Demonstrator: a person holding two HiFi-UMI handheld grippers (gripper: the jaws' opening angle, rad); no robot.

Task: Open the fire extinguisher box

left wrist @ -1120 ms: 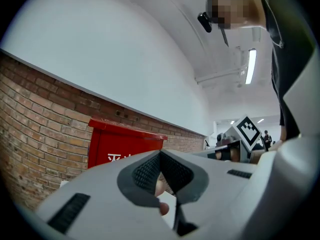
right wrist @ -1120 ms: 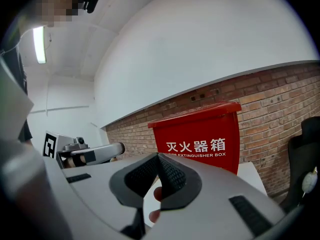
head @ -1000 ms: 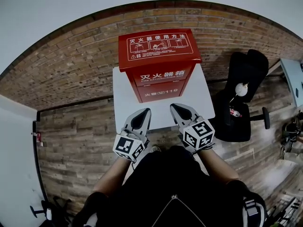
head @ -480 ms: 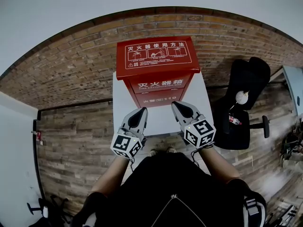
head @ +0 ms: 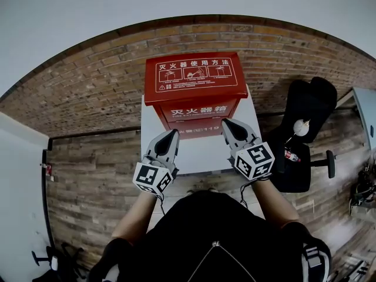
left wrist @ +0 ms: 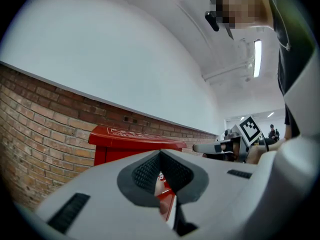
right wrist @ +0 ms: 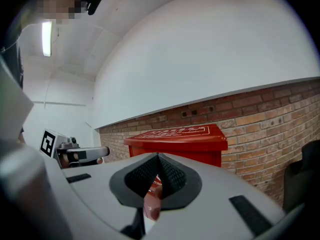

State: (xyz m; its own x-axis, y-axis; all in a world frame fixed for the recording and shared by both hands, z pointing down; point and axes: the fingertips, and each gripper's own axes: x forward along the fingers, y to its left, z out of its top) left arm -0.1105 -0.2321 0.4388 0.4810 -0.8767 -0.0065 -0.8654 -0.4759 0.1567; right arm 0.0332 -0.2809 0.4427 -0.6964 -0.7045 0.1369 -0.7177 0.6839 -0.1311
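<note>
The fire extinguisher box (head: 195,93) stands at the far edge of a white table (head: 200,151), its back to the brick wall (head: 88,93) and roughly centred between the table's left and right edges. It is red, with a sloping lid (head: 195,75) that carries a white instruction label and overhangs the front panel (head: 197,113) as a lip.

Both tools hang over the near half of the table, pointing at the box. The left gripper (head: 171,135) sits short of the box's front left corner, clearly apart from it. The right gripper (head: 226,124) is closer, its tip just beside the lower front right corner; I cannot tell whether it touches. Each one's jaws are clenched tight with nothing between them, which the left gripper view (left wrist: 161,156) and right gripper view (right wrist: 157,159) both show, the red box (right wrist: 180,136) filling the background past the tips.

The lid is down, so the opening has not begun. The box looks like painted sheet metal: stiff, smooth, probably a little slick under rubber pads, and likely heavy enough to stay put if the pull goes upward rather than toward the near edge. The overhanging front lip looks like the place to take hold. I would guess the lid hinges at the back and swings up in an arc, so the jaws must first part, then pinch or hook under that lip near its front corners.
</note>
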